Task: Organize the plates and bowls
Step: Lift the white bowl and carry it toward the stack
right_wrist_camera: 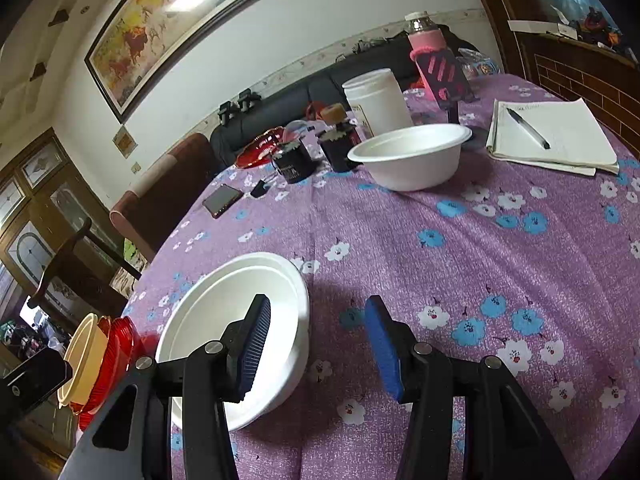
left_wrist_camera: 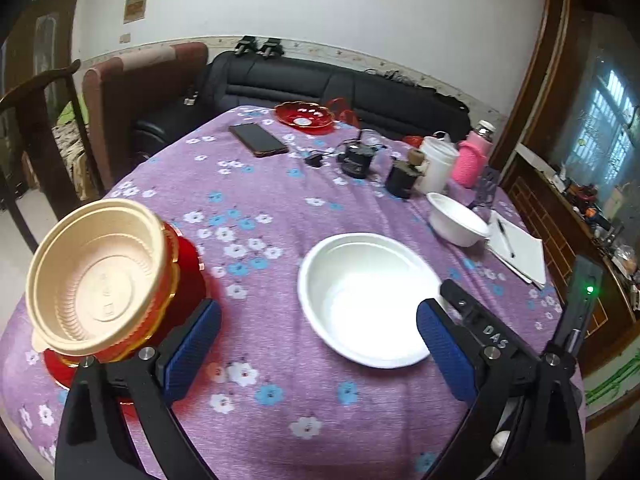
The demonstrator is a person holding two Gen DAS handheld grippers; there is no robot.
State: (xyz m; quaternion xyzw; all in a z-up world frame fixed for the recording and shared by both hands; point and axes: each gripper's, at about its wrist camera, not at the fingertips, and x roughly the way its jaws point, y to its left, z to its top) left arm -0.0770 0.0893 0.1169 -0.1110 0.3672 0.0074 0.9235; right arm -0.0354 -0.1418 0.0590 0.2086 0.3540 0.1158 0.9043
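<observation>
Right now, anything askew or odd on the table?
Yes: the cream bowl at the table's left edge sits tilted on the red-and-gold bowl stack, not nested flat. The white plate and white bowl look level.

A phone (left_wrist_camera: pixel 258 140) lies near the table's far edge; a notebook (right_wrist_camera: pixel 556 136) with a pen (right_wrist_camera: pixel 528 122) sits at its right edge beside a white tub (right_wrist_camera: pixel 378 96).

On the desk (left_wrist_camera: pixel 280 392) the wide plate (left_wrist_camera: pixel 366 300) lies near the front, in the middle. A stack of bowls (left_wrist_camera: pixel 100 276) stands to its left at the desk edge. Behind the plate, to the right, sits a deeper bowl (left_wrist_camera: pixel 456 218), with a notebook (left_wrist_camera: pixel 518 248) just beside it. A phone (left_wrist_camera: pixel 258 140) lies far behind.
</observation>
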